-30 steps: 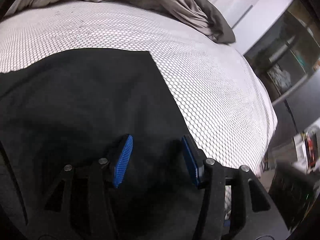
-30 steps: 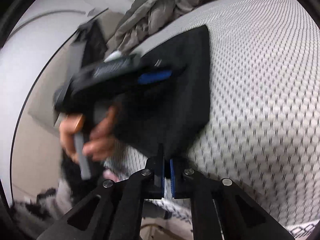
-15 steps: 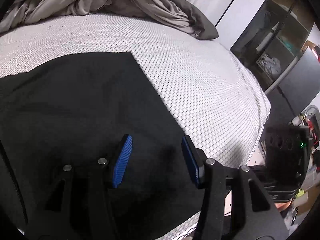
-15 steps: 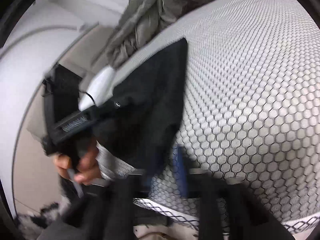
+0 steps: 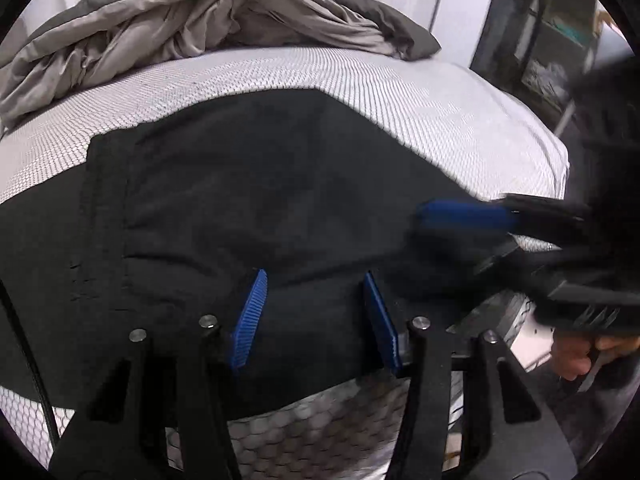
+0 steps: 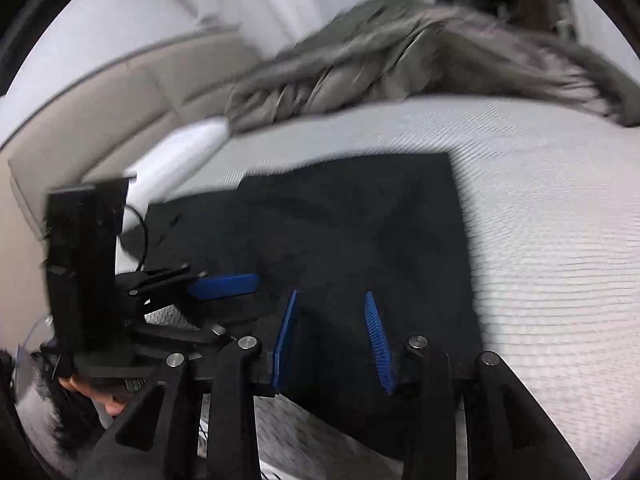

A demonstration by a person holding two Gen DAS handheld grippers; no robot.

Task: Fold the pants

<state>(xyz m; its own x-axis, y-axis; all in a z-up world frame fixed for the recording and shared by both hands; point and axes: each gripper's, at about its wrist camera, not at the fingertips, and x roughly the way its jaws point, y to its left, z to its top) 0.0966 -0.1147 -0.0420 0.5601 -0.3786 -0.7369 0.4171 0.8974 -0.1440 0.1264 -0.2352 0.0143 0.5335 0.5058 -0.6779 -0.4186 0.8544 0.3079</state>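
Observation:
The black pants (image 5: 260, 200) lie folded flat in a rectangle on the white honeycomb-patterned mattress (image 5: 440, 108); they also show in the right wrist view (image 6: 352, 224). My left gripper (image 5: 312, 312) is open and empty, low over the near edge of the pants. My right gripper (image 6: 332, 336) is open and empty, over the near part of the pants. The right gripper shows blurred at the right of the left wrist view (image 5: 468, 216). The left gripper shows at the left of the right wrist view (image 6: 224, 286).
A crumpled grey-brown duvet (image 5: 180, 28) lies heaped at the far side of the mattress. A beige headboard (image 6: 120, 92) and a white pillow (image 6: 180, 148) stand at the left. Dark shelving (image 5: 552, 40) stands beyond the mattress's right edge (image 5: 560, 160).
My right gripper was shut on the pants edge and has opened and let go. Both grippers have drawn back toward the near edge, and the pants now lie flat.

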